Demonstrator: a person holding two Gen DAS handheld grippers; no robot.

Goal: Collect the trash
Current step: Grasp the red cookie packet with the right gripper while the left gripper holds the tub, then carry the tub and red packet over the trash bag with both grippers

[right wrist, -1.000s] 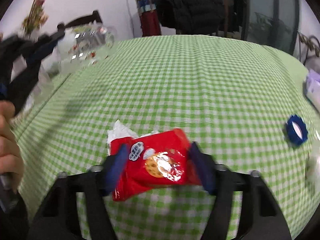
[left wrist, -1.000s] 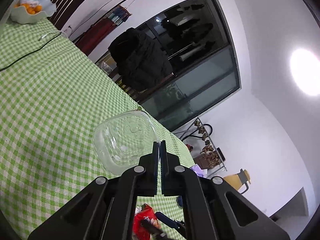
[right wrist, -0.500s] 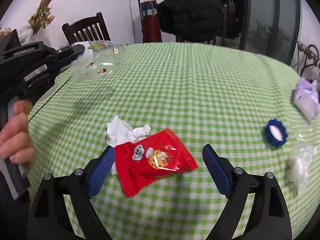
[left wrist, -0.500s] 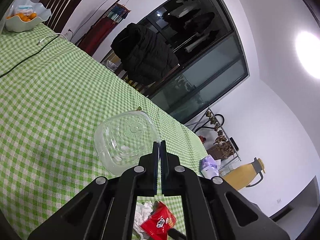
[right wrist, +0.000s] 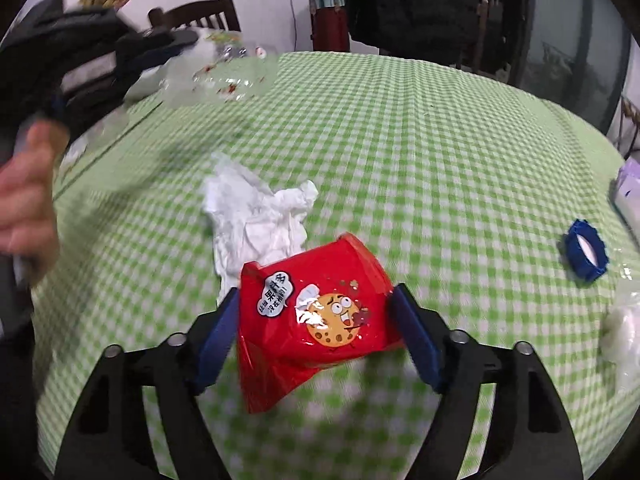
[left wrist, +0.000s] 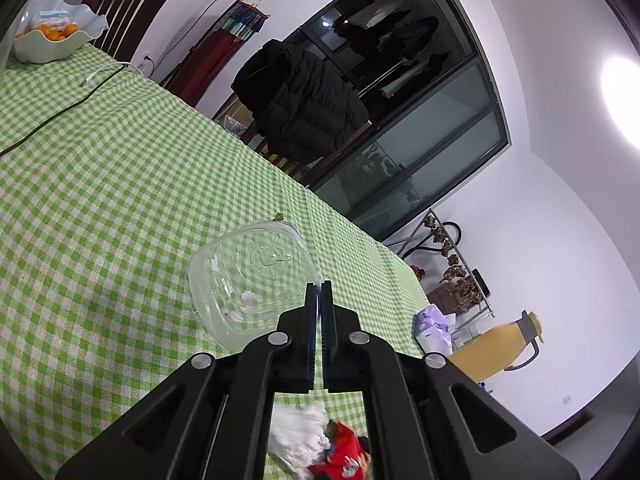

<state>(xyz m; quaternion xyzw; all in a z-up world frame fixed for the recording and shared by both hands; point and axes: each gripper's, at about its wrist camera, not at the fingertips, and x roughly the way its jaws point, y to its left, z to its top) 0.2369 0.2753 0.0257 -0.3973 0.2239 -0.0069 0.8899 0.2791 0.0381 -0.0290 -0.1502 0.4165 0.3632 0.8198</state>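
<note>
My left gripper (left wrist: pixel 319 285) is shut on the rim of a clear plastic bowl (left wrist: pixel 250 280) and holds it tilted above the green checked table (left wrist: pixel 100 184); a white scrap lies inside it. In the right wrist view the bowl (right wrist: pixel 218 76) is blurred at the upper left. My right gripper (right wrist: pixel 316 312) has its blue pads against both sides of a red cookie wrapper (right wrist: pixel 316 316), which bows upward. A crumpled white tissue (right wrist: pixel 256 216) lies just behind the wrapper. Wrapper (left wrist: pixel 344 458) and tissue (left wrist: pixel 298 434) also show below the left gripper.
A blue bottle cap (right wrist: pixel 586 254) and a white clump (right wrist: pixel 622 336) lie at the right. A purple-white pack (left wrist: pixel 434 326) sits near the table edge. A fruit bowl (left wrist: pixel 52 38), a black cable (left wrist: pixel 60 112) and a chair with a black jacket (left wrist: pixel 298 96) are farther off.
My right gripper went from wide open around the wrapper to closed against its sides, and the wrapper buckled upward. The left gripper with the bowl shifted slightly.
</note>
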